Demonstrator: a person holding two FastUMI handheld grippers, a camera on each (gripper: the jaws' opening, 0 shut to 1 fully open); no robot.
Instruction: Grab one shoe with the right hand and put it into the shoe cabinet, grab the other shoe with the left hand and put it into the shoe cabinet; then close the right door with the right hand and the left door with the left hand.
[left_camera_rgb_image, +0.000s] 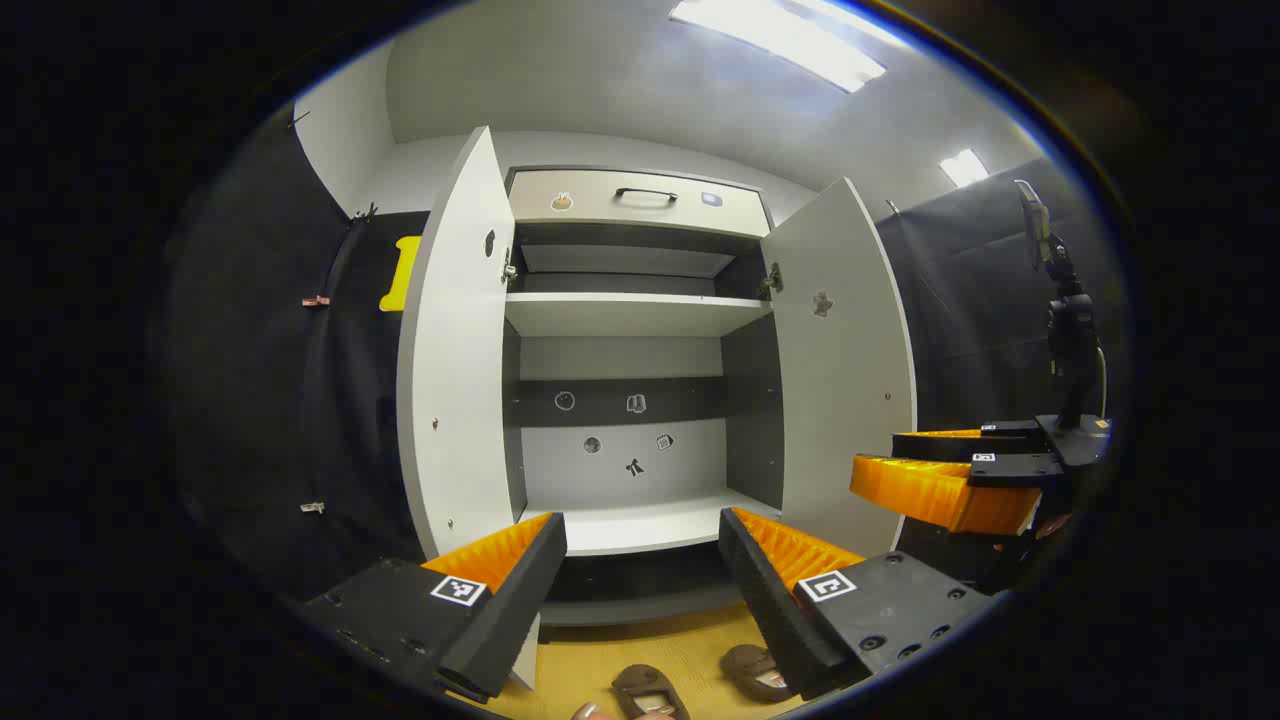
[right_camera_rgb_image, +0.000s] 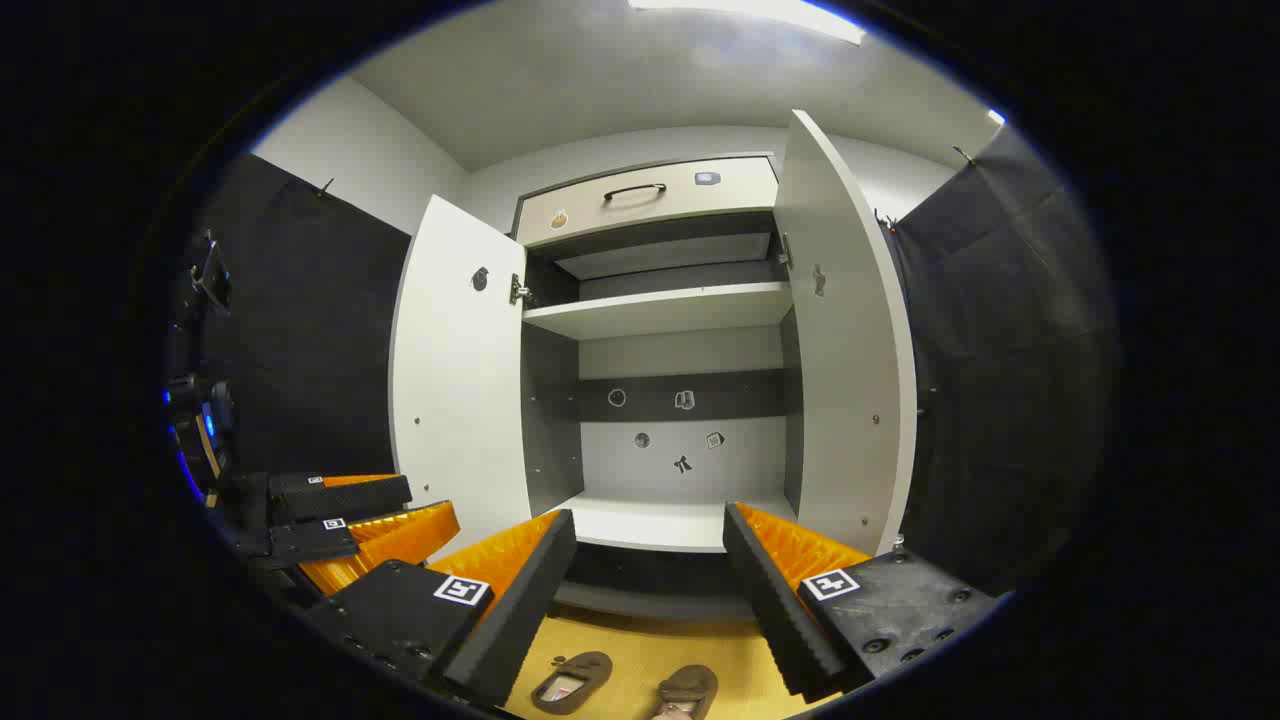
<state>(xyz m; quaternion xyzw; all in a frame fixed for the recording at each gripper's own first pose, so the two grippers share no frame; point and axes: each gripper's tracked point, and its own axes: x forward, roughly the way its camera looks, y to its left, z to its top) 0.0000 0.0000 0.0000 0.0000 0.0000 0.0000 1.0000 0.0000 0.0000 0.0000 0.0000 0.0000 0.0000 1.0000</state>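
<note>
The white shoe cabinet (left_camera_rgb_image: 640, 525) stands in front of me with its left door (left_camera_rgb_image: 455, 380) and right door (left_camera_rgb_image: 845, 370) swung wide; its shelves are bare. Two brown shoes lie on the yellow floor before it, one shoe (left_camera_rgb_image: 650, 690) beside the other shoe (left_camera_rgb_image: 755, 668). My left gripper (left_camera_rgb_image: 640, 520) hovers above them, open and holding nothing. In the right gripper view the same pair, a shoe (right_camera_rgb_image: 570, 680) and a shoe (right_camera_rgb_image: 690, 690), lies under my open, unladen right gripper (right_camera_rgb_image: 648, 515). The right gripper (left_camera_rgb_image: 880, 455) is level with the left gripper (right_camera_rgb_image: 430, 503).
A drawer (left_camera_rgb_image: 640, 200) with a black handle tops the cabinet. Black cloth walls close in both sides. A dark stand with a device (left_camera_rgb_image: 1070, 330) rises at the right, beyond the right door. The cabinet's bottom shelf (right_camera_rgb_image: 660, 522) sits a step above the floor.
</note>
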